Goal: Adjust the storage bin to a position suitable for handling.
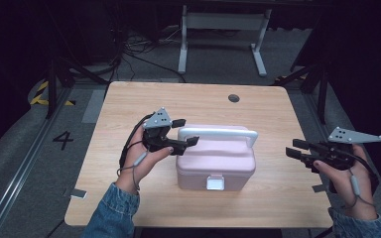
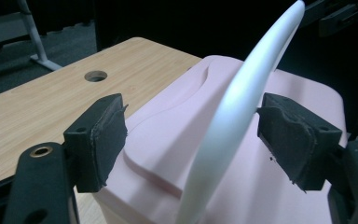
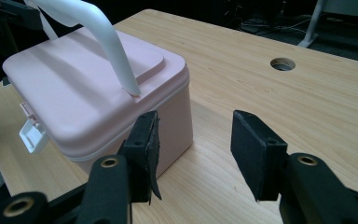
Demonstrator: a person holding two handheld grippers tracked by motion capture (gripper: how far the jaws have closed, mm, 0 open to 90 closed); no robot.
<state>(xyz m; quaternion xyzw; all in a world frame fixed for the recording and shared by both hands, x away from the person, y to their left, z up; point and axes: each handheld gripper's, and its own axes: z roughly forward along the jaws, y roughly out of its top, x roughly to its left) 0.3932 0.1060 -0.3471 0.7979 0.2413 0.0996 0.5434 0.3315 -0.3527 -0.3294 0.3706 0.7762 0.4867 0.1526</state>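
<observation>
Pink plastic made up the box, which sat a little toward the near edge of the wooden table, roughly midway between its left and right edges, with its white clasp facing the near edge. Its white handle stood upright over the lid. The left gripper hovered at the left end of that handle, with one jaw on each side of the bar; in the left gripper view the handle rose between the two pads, lying close to the right-hand pad, though I could not tell whether it touched, and a clear gap remained on the other side, so the jaws stood spread and gripped nothing. The right gripper hung over the table's right edge, well apart from the box, with its jaws pointing toward it. In the right gripper view its pads stood wide apart over bare wood, nothing between them, with the box's corner just beyond the left-hand jaw. A round hole lay in the tabletop near the far edge.
</observation>
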